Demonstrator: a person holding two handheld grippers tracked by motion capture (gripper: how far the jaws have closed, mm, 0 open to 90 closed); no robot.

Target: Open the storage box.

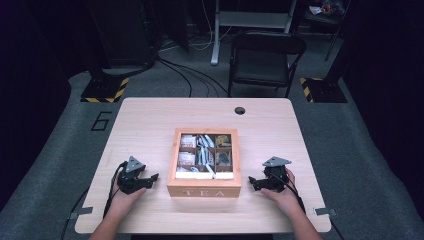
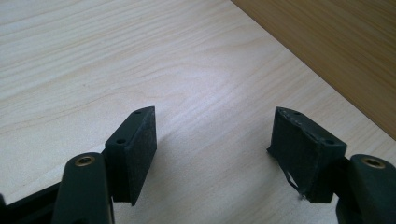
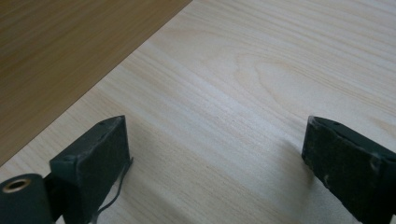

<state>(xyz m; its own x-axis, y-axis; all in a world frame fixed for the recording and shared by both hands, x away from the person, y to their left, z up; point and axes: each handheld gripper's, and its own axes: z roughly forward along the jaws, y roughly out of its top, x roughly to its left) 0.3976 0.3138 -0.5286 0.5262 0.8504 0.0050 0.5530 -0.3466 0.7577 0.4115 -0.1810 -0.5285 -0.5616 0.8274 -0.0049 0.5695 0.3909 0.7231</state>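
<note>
A wooden tea box (image 1: pixel 204 190) marked TEA stands in the middle of the light wooden table (image 1: pixel 145 120), its window lid showing compartments with tea bags (image 1: pixel 202 152). My left gripper (image 1: pixel 152 179) rests on the table just left of the box, open, nothing between its pads (image 2: pixel 140 154). The box wall (image 2: pixel 336 51) shows ahead of it at the right. On the other side, my right gripper (image 1: pixel 252 182) rests just right of the box, open and empty; its pads (image 3: pixel 98 163) stand wide apart over bare table, with the box wall (image 3: pixel 60 51) at the left.
A small round hole (image 1: pixel 240 110) is in the table's far edge. Behind the table a black folding chair (image 1: pixel 265 60) stands on grey floor, with cables and yellow-black striped bases (image 1: pixel 105 91) nearby. Free table surface lies left, right and behind the box.
</note>
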